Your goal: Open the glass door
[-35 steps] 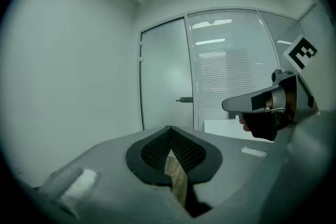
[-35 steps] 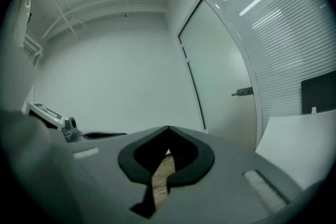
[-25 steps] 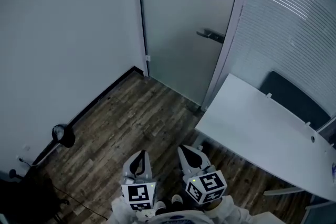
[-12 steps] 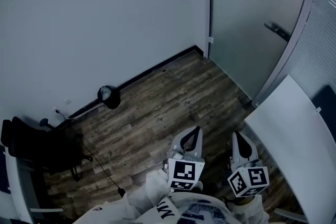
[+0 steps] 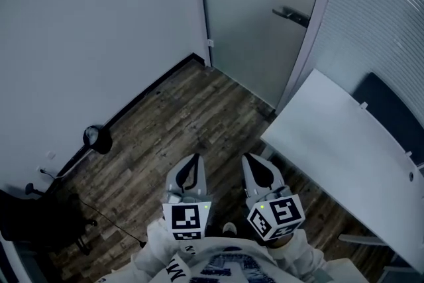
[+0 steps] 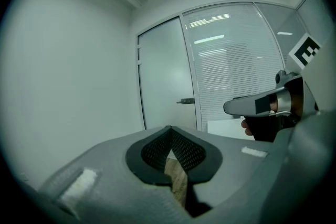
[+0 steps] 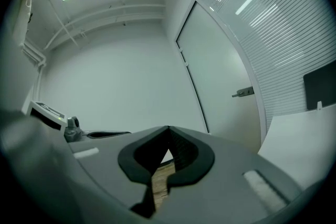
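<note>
The frosted glass door [image 5: 255, 23] stands closed in its frame at the far end of the room, with a dark lever handle [image 5: 290, 15] on its right side. Both grippers are held low in front of the person, side by side over the wooden floor and well short of the door. My left gripper [image 5: 194, 157] is shut and empty, and so is my right gripper [image 5: 250, 157]. In the left gripper view the door [image 6: 163, 76] and its handle [image 6: 185, 100] lie straight ahead beyond the closed jaws. The right gripper view shows the handle [image 7: 242, 92] to the right.
A white table [image 5: 344, 149] fills the right side, with a dark chair [image 5: 391, 116] behind it against the slatted glass partition [image 5: 377, 10]. A plain wall [image 5: 99, 30] runs along the left. A small round black object [image 5: 97, 138] and dark equipment [image 5: 40, 222] sit on the floor by that wall.
The head view swung left half a second ago and has swung back toward the door. Both grippers stay shut and low; the door has not moved.
</note>
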`<state>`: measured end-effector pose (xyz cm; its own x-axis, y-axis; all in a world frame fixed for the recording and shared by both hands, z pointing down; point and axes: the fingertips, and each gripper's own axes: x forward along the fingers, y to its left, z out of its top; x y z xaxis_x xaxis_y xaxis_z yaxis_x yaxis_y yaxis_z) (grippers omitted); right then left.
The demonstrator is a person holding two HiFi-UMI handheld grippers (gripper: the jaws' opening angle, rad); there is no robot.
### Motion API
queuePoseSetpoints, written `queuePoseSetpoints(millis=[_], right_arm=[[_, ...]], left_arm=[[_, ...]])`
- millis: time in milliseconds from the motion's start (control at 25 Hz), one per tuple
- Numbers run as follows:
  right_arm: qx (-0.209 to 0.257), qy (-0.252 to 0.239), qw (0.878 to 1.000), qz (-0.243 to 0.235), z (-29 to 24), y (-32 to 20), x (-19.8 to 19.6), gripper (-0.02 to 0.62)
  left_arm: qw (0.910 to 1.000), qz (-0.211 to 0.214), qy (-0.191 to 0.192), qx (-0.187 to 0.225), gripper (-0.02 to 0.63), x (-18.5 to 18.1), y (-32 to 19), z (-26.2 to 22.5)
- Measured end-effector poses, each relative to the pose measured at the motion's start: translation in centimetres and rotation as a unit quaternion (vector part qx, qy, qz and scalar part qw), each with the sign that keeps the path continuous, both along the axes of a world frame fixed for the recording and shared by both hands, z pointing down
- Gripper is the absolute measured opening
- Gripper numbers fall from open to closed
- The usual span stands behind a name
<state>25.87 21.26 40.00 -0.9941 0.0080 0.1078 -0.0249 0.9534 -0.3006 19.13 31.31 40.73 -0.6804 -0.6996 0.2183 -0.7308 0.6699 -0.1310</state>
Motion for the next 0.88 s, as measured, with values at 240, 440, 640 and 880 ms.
queuePoseSetpoints(millis=[240, 440, 640, 880], right_arm=[[-0.002, 0.002, 1.000, 0.007, 0.2, -1.4, -0.3, 0.003], [-0.003, 0.010, 1.000, 0.008, 0.9, -2.4, -2.1, 0.003], [0.000, 0.012, 1.000, 0.020, 1.1, -3.8, -4.9, 0.003], [0.002, 0.009, 1.000, 0.012, 1.3, -1.4, -13.6, 0.003]], left_arm=[[1.0000, -0.001, -0.001, -0.002, 0.005, -0.5, -0.9, 0.0], [1.0000, 0.001, 0.007, -0.006, 0.005, -2.2, -1.9, 0.9], [0.9998, 0.018, 0.011, -0.002, 0.005, -5.0, -3.8, 1.6], [1.0000, 0.007, 0.004, 0.002, 0.005, -13.5, -1.0, 1.0]])
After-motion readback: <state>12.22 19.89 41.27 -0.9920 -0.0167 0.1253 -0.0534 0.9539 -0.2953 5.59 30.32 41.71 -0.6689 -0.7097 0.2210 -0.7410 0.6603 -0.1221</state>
